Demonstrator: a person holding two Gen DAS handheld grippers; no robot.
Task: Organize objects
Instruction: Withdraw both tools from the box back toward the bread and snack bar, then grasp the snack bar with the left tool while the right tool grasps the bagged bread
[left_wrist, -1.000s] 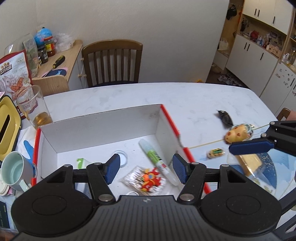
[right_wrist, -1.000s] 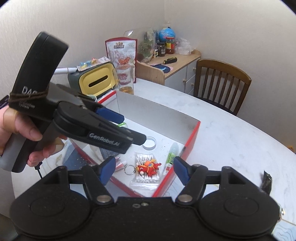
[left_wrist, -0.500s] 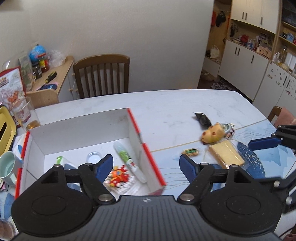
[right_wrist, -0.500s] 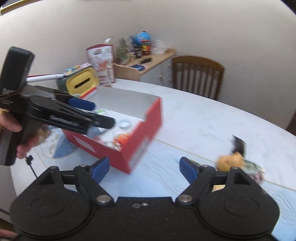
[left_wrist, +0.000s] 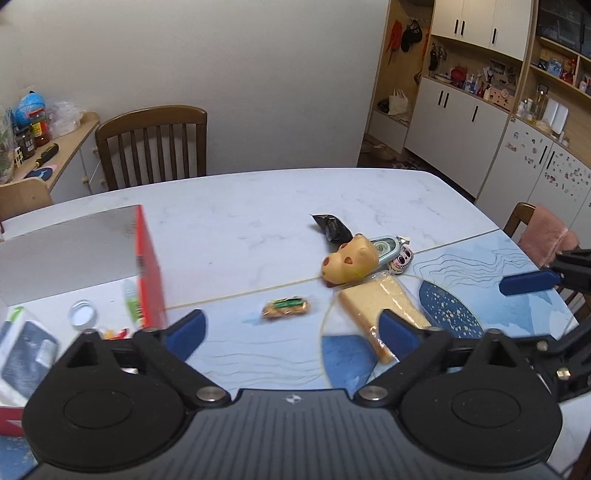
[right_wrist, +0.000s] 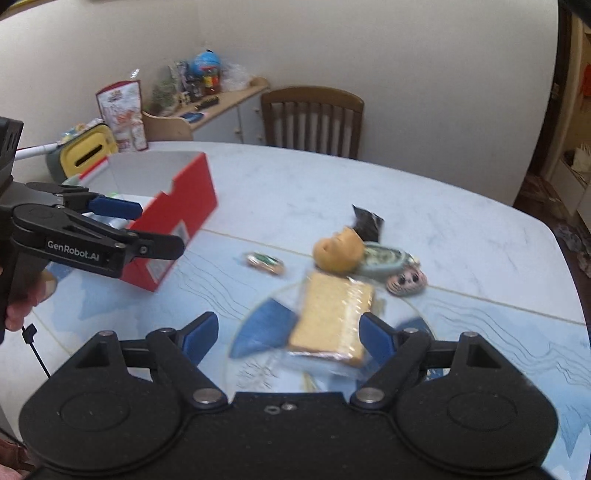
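1 wrapped sponge cake (right_wrist: 330, 319) lies between the spread right gripper (right_wrist: 288, 338), long axis toward 12 o'clock; left gripper (left_wrist: 291, 330) spread, empty.

Red box (left_wrist: 147, 266) cut off at left edge, wrapped cracker (right_wrist: 328, 317) motion-blurred — perhaps a biscuit

Wooden chair (left_wrist: 151, 144) behind the table (left_wrist: 236, 206); white cabinets (left_wrist: 458, 122) right; cluttered sideboard (left_wrist: 55, 155) left

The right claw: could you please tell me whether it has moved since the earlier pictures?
Yes. The right claw has swung away from the red box, now at its left, toward the wrapped biscuit pack lying on the table.
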